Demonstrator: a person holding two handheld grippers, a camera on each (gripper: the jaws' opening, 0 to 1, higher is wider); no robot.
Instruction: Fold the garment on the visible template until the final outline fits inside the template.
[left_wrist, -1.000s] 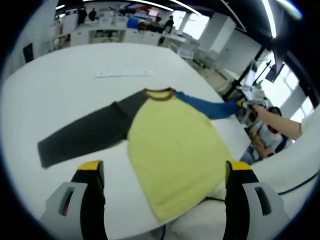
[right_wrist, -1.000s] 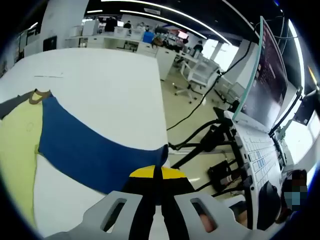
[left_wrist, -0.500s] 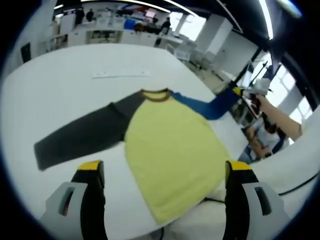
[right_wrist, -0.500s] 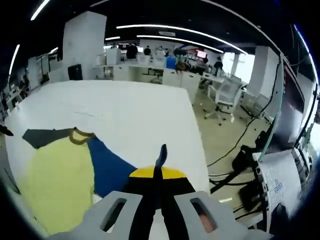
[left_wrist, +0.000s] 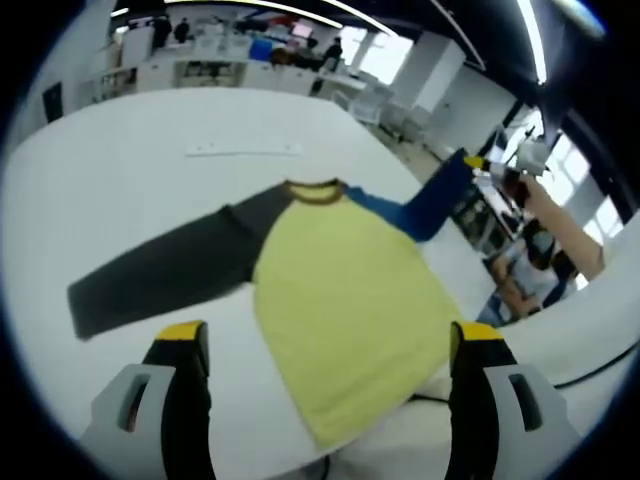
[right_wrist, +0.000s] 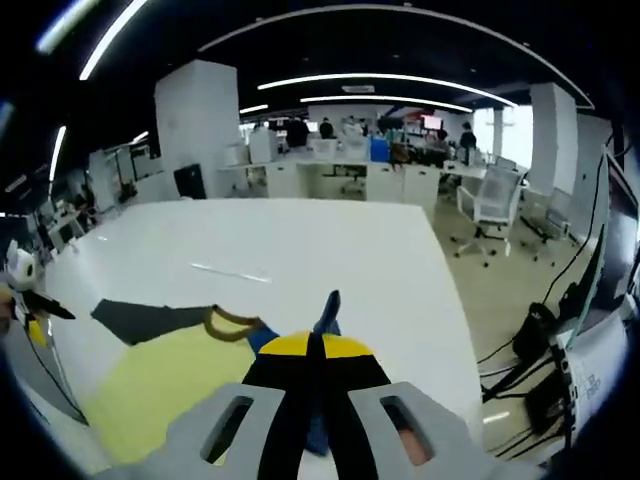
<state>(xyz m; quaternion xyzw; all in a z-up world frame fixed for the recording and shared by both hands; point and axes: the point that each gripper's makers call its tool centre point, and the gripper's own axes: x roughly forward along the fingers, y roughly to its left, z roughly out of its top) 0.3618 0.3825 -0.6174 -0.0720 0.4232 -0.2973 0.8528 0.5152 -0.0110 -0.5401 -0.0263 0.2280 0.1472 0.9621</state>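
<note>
The long-sleeved cloth shirt with yellow body, dark grey sleeve and blue sleeve (left_wrist: 340, 300) looks soft and matt, lightly creased. The white counter (left_wrist: 130, 150) is smooth with a faint sheen. The left tool (left_wrist: 325, 385) has matt grey plastic jaws with yellow-tipped black pads.

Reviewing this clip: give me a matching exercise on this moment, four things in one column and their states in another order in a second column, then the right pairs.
Things:
1. blue sleeve
2. dark grey sleeve
3. left gripper
4. right gripper

States:
A. open, above the table, holding nothing
B. lifted off the table at its cuff end
C. shut on fabric
D. lying flat, stretched out on the table

Pairs: 1-B, 2-D, 3-A, 4-C
</note>
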